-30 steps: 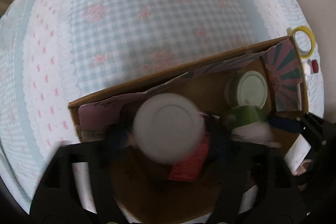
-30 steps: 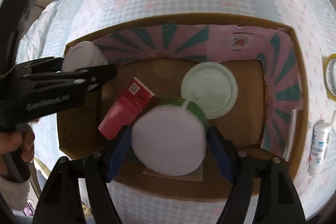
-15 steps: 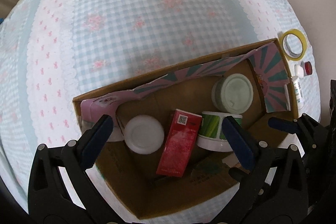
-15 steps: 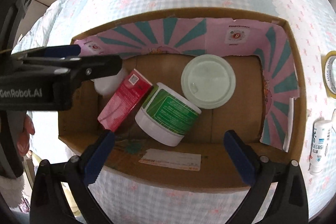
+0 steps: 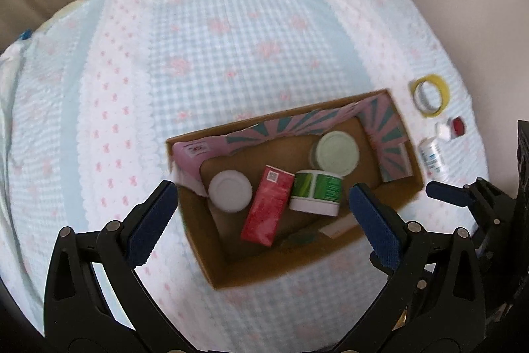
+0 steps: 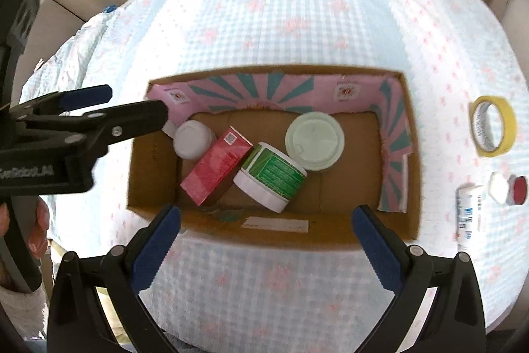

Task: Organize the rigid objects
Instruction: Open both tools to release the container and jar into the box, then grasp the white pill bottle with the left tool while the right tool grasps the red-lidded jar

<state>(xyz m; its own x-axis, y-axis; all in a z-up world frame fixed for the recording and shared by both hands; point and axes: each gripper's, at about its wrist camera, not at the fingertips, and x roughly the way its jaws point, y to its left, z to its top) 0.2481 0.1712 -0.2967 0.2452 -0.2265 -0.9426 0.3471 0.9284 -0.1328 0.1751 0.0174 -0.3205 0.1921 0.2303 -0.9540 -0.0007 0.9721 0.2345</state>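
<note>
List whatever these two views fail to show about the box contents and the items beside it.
- Green-labelled jar: label print too small and blurred, both views.
- Red carton: lower end hidden behind the cardboard box front wall, right wrist view.
- Small white bottle: text unreadable; partly cut off by right gripper fingers, right view.
- Red cap: what it belongs to is unclear.

Both grippers point(image 5: 263, 210) point(image 6: 266, 235), jaws wide apart.

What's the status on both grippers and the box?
Left gripper and right gripper open, empty. Brown cardboard box holds four items. Yellow tape roll outside. Nothing blocking.
</note>
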